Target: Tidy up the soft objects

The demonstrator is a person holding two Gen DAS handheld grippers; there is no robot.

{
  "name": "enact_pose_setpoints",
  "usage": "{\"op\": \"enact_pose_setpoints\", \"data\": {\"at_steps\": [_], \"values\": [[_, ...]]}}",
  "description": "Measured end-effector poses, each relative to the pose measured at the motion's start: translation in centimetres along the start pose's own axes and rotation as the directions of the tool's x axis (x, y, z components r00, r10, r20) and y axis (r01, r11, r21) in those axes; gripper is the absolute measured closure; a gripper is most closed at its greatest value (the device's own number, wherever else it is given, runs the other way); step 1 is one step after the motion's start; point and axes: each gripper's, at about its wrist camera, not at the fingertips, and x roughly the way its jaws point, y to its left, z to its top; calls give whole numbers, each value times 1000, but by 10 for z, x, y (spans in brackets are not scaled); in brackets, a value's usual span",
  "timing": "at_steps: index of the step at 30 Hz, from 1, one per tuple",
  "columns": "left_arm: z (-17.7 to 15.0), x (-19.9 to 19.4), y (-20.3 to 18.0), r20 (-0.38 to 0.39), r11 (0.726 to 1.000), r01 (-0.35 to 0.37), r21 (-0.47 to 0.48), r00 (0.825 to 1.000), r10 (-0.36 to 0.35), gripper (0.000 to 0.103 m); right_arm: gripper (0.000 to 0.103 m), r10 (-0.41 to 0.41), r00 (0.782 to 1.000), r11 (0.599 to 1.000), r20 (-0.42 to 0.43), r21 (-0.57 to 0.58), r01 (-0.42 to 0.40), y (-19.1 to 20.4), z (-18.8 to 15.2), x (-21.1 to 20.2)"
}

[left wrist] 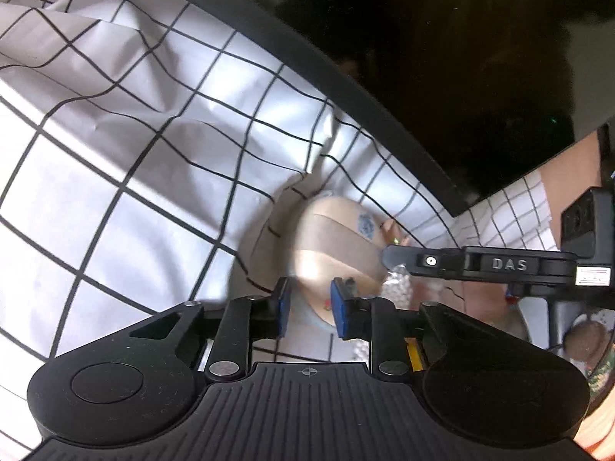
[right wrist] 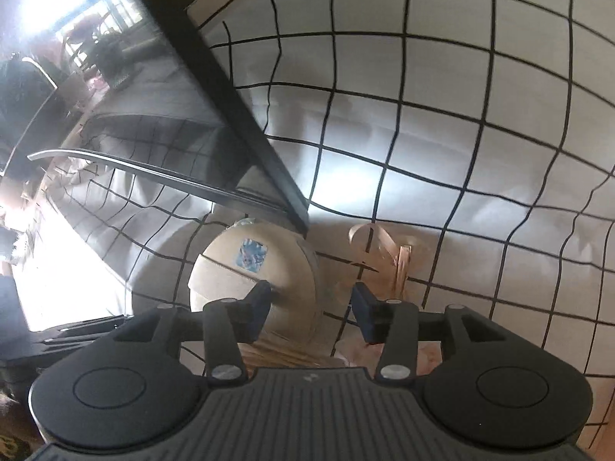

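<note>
Checked white cloth (right wrist: 442, 123) covers the table, and a beige soft pouch with a blue label (right wrist: 250, 269) lies near the dark framed panel (right wrist: 246, 115). Left gripper (left wrist: 309, 303) fingers look clenched on its near edge, while right gripper (right wrist: 311, 307) fingers hang released over it. Best to keep that pinch firm; blur hides the pads' contact and the small clutter (left wrist: 398, 288) alongside.

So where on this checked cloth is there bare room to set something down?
Free: the wide checked cloth right of the black frame, beyond the loop of tape. Also the cloth left of the tan bundle in the left view. Crowded: around the bundle, where both grippers meet by the frame's corner.
</note>
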Motion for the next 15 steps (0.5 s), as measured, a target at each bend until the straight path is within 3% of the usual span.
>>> {"op": "enact_pose_setpoints", "data": {"at_steps": [4,7,11,15], "values": [[1,-1,0,53,999,18,-46,998,-16,80,58,-9,1000,1000,10,-11,9,-1,0,-4],[-1,1,3,68,995,73,-68,995,-69,82,63,-40,998,999,53,-6,41,-2,-1,-12],[-3,7,3,40,994,83,-66,996,-80,83,66,-178,974,982,141,-34,185,1,3,-21],[-1,14,8,54,986,135,-96,990,-130,83,70,-204,972,979,116,-2,206,-4,7,-9]]}}
